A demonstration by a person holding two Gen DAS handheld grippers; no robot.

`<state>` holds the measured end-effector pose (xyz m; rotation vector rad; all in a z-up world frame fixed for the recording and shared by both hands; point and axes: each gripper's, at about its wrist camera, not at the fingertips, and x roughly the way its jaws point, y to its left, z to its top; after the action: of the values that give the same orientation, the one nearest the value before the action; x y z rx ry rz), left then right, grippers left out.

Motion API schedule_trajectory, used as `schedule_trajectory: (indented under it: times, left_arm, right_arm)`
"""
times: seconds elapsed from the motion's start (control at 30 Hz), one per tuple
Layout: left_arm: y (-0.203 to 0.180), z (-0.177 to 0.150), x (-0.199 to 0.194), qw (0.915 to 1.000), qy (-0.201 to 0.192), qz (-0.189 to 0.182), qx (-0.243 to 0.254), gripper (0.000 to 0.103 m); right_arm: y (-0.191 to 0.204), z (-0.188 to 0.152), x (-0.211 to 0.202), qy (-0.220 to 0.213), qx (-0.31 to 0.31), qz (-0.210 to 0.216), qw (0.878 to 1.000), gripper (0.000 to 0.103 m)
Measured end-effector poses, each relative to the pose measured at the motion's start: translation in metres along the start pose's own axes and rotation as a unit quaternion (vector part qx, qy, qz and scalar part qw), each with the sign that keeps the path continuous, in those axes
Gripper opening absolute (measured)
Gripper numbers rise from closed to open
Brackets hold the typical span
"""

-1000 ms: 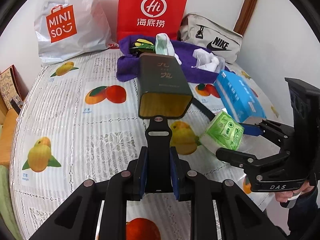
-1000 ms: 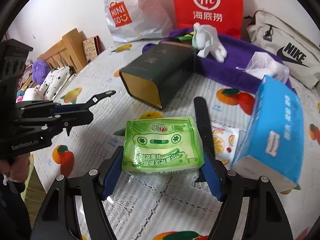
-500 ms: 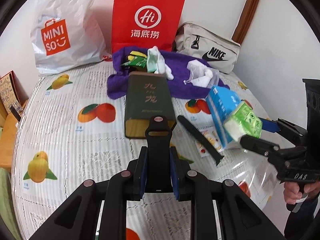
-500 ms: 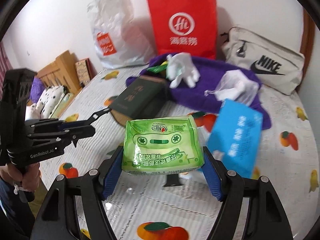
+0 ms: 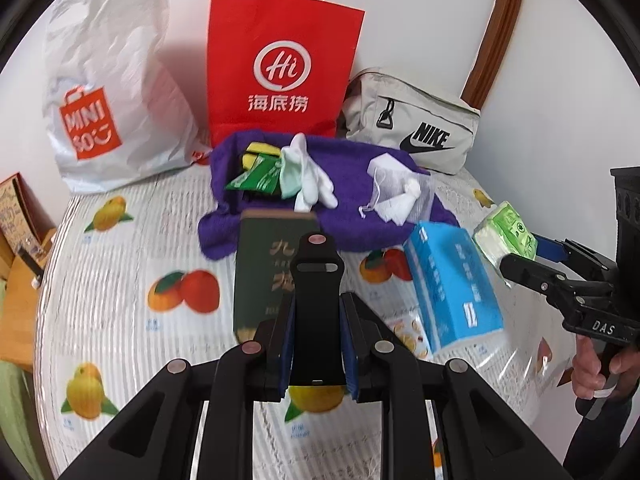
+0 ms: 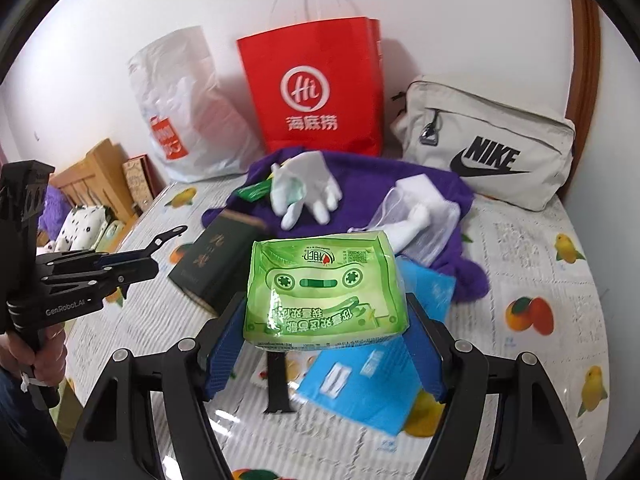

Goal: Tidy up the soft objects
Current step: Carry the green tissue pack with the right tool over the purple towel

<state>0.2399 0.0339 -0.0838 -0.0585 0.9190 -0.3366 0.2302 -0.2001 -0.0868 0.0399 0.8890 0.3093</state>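
Left gripper [image 5: 316, 344] is pinched nearly shut on a black strap [image 5: 316, 280]; right gripper [image 6: 326, 334] is spread wide, clamped on a green tissue pack [image 6: 324, 292]. Since a second ago both were lifted clear of the fruit-print bedcover [image 5: 120, 320]. The strap's lower end is hidden between the pads.

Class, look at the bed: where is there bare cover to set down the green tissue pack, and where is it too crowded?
Bare cover lies left of the dark green box, below the Miniso bag. Crowded: the purple towel holding gloves and pouch, and around the blue tissue pack.
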Motion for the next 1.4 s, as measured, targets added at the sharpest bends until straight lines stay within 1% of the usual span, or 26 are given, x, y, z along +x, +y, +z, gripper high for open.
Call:
schedule_trajectory:
  times: [0.13,0.4,0.57,0.73,0.97,1.07,1.13,1.2,1.33,1.4]
  left_arm:
    - [-0.002,0.019,0.011,1.0000,-0.003,-0.006,0.004,0.020]
    - [-0.007,0.057,0.041,0.9997,0.002,-0.024,0.005,0.020]
    - [-0.012,0.078,0.064,0.9994,0.009,-0.027,0.018,0.020]
    - [-0.006,0.095,0.084,0.9994,0.015,-0.027,0.013,0.020]
    - [0.007,0.108,0.097,0.9994,0.017,-0.028,0.010,0.020]
    - [0.012,0.112,0.101,0.9990,0.017,-0.041,0.006,0.020]
    - [0.013,0.114,0.103,0.9991,0.016,-0.037,0.008,0.020]
    - [0.015,0.115,0.106,0.9992,0.017,-0.037,0.008,0.020]
    - [0.016,0.116,0.112,0.9990,0.022,-0.038,0.009,0.020]
    - [0.016,0.117,0.113,0.9988,0.024,-0.041,0.010,0.020]
  right_arm:
    - [-0.013,0.014,0.007,-0.006,0.006,-0.009,1.000,0.074]
    - [-0.039,0.045,0.040,0.000,0.014,-0.025,1.000,0.074]
    - [-0.052,0.062,0.069,0.011,0.023,-0.024,0.999,0.074]
    - [-0.056,0.076,0.097,0.024,0.018,-0.018,0.999,0.074]
    - [-0.051,0.087,0.139,0.058,0.018,-0.008,0.998,0.074]
    - [-0.050,0.086,0.156,0.079,0.009,-0.018,0.997,0.074]
    - [-0.053,0.086,0.165,0.088,0.011,-0.024,0.996,0.074]
    - [-0.056,0.087,0.174,0.106,0.016,-0.027,0.994,0.074]
    - [-0.057,0.086,0.185,0.118,0.023,-0.021,0.993,0.074]
    - [-0.059,0.086,0.187,0.117,0.033,-0.009,0.993,0.074]
